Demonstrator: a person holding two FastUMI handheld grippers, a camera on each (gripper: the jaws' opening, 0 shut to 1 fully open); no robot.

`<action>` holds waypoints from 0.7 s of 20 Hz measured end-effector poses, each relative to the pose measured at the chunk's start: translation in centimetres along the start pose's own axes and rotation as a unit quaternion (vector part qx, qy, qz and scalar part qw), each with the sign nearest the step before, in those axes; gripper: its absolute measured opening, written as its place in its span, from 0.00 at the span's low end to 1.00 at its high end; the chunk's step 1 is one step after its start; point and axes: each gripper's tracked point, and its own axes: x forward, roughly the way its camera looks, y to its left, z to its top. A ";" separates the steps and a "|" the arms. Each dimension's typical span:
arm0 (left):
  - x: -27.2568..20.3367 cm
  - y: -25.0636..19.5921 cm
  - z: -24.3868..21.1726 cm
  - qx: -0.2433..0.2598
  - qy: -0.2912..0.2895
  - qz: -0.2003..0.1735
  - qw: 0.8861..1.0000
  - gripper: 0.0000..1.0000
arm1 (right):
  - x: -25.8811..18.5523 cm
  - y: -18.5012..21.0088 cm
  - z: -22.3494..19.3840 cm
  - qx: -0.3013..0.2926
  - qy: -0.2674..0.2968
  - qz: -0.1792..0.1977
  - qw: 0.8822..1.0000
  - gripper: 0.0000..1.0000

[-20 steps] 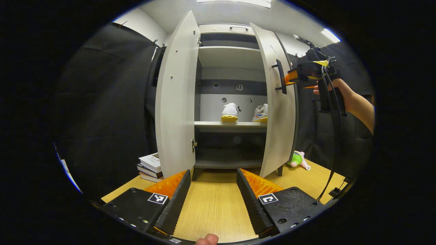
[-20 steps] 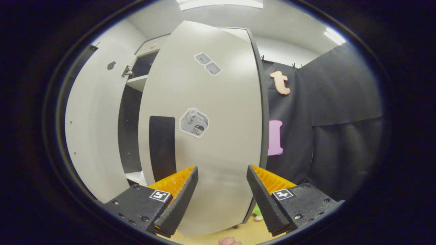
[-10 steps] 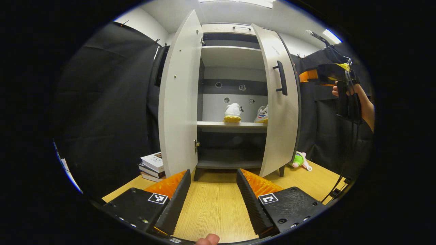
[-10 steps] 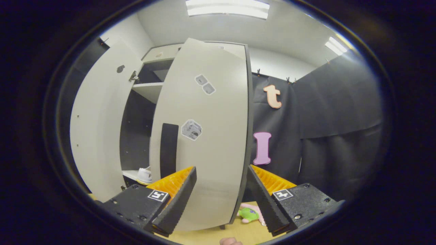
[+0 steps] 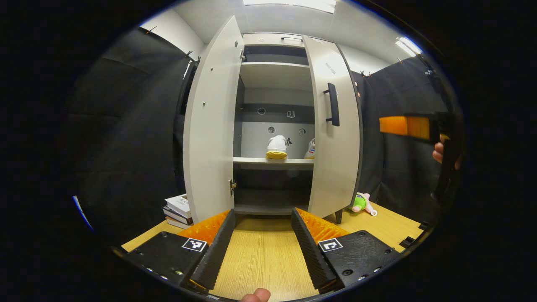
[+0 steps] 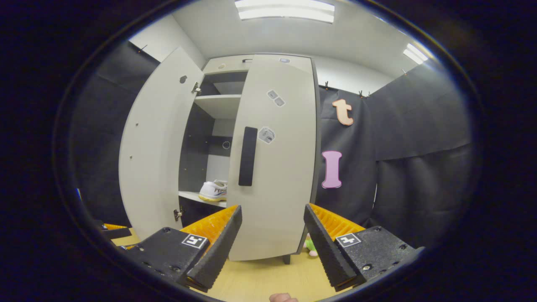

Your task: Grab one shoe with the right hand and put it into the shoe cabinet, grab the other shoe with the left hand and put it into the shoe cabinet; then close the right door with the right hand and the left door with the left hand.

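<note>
Second shoe (image 5: 310, 149) shows beside first shoe (image 5: 277, 147) in left gripper view.

Two shoes (image 5: 277, 147) inside half-open cabinet (image 5: 209, 126)

Matt cabinet doors (image 5: 209, 126), wood-grain floor (image 5: 260, 256)

A staged booth: black cloth walls (image 6: 419, 138); shoe cabinet (image 5: 275, 121); ceiling lights (image 6: 285, 10).
</note>
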 end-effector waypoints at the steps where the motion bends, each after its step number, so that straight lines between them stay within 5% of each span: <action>1: 0.0 -0.2 0.1 0.001 -0.002 -0.002 1.000 0.81 | -0.6 0.4 -0.8 0.003 0.003 -0.002 1.000 1.00; 14: -0.8 -0.2 4.0 -0.006 -0.025 -0.004 1.000 0.81 | -4.0 3.0 -10.6 0.026 0.067 -0.012 0.997 0.97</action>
